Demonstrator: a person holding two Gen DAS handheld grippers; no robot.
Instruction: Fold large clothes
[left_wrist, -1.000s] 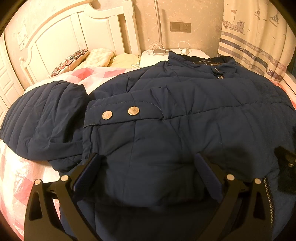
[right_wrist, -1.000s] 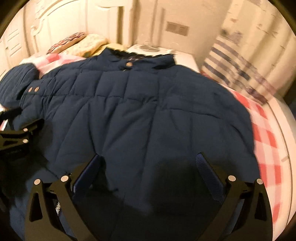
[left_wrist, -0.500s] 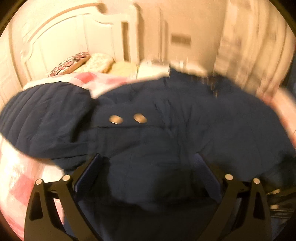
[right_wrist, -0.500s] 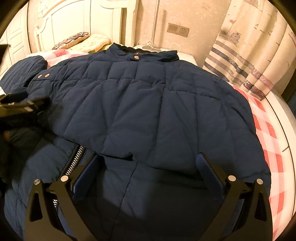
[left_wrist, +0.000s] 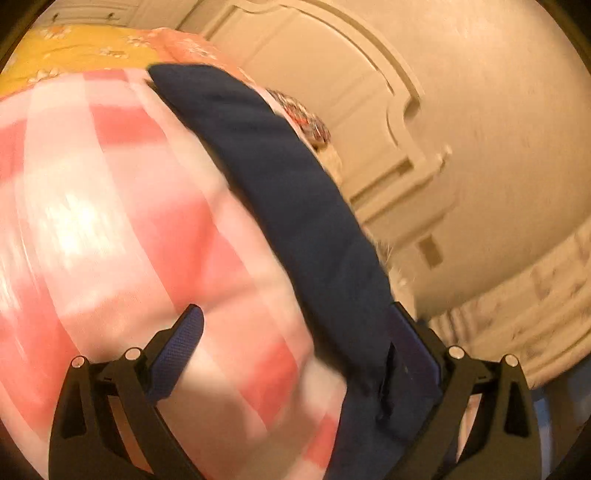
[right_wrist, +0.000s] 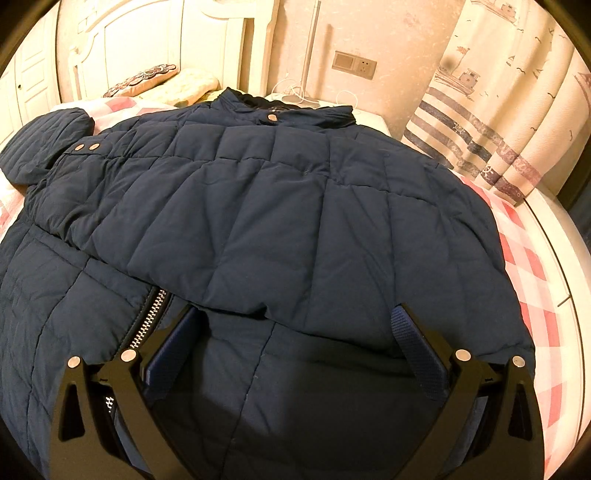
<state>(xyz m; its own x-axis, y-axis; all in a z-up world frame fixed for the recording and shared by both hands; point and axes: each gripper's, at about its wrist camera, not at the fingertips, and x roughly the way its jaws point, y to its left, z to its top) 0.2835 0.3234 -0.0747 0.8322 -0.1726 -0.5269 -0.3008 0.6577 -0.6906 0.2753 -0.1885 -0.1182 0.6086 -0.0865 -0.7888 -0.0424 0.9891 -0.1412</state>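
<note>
A large navy quilted jacket (right_wrist: 280, 206) lies on the bed, collar toward the headboard, one sleeve folded across its front and the zipper (right_wrist: 147, 314) showing at lower left. My right gripper (right_wrist: 295, 332) is open and empty, low over the jacket's hem. In the left wrist view, tilted and blurred, my left gripper (left_wrist: 299, 339) is open and empty over the pink checked bedsheet (left_wrist: 110, 206). A navy part of the jacket (left_wrist: 295, 199) runs diagonally, its lower end against the right finger (left_wrist: 417, 354).
A white headboard (right_wrist: 147, 40) with pillows (right_wrist: 173, 86) stands at the back. A white bedside table (right_wrist: 369, 118) with cables sits behind the collar. Striped curtains (right_wrist: 498, 110) hang at right, beside the bed's white edge (right_wrist: 557, 258).
My left gripper has swung left off the jacket and tilted, now over the checked sheet beside the sleeve. My right gripper has held its place over the hem.
</note>
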